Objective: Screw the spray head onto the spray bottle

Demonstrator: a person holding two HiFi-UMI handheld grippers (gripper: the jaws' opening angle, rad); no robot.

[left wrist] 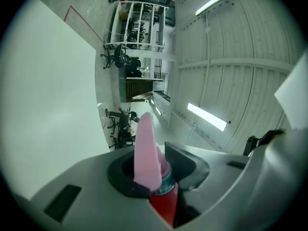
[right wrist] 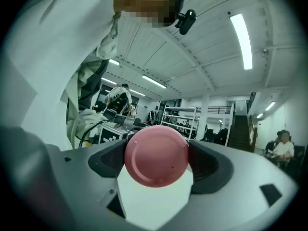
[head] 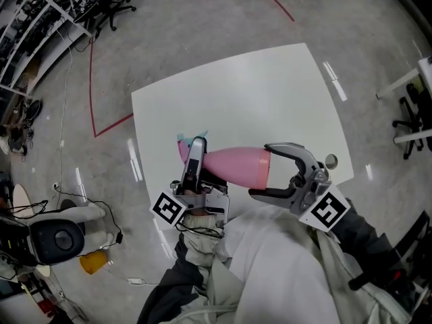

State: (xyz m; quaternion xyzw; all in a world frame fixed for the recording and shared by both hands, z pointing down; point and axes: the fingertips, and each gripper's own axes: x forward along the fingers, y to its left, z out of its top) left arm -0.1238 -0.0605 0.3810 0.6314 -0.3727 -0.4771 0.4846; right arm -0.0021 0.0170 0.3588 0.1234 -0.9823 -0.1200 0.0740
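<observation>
Head view: a pink spray bottle (head: 236, 165) is held lying level in the air above the near edge of a white table (head: 270, 93), clear of its surface. The wide base end is clasped by the right gripper (head: 263, 171) and the narrow neck end is directed toward the left gripper (head: 196, 146). The spray head (head: 183, 148), pink with a teal tip, is seen at the neck end, projecting beyond the left gripper's jaws. Whether the thread is engaged cannot be determined, since the joint is covered by the gripper. A square-marker cube (head: 169, 208) is carried below the left gripper and a second marker cube (head: 329, 210) beside the right one. A red tape line (head: 93, 79) is marked on the grey floor to the left of the table.

Left gripper view: the left gripper (left wrist: 154, 166) is closed partway, with its dark pads (left wrist: 185, 161) pressed on either side of the spray head (left wrist: 144, 146). A teal collar (left wrist: 166, 186) is visible just below the pink part.

Right gripper view: the right gripper (right wrist: 156, 159) is set wide, with its jaws closed against the two sides of the round pink bottle base (right wrist: 156, 153), which is seen end-on.
</observation>
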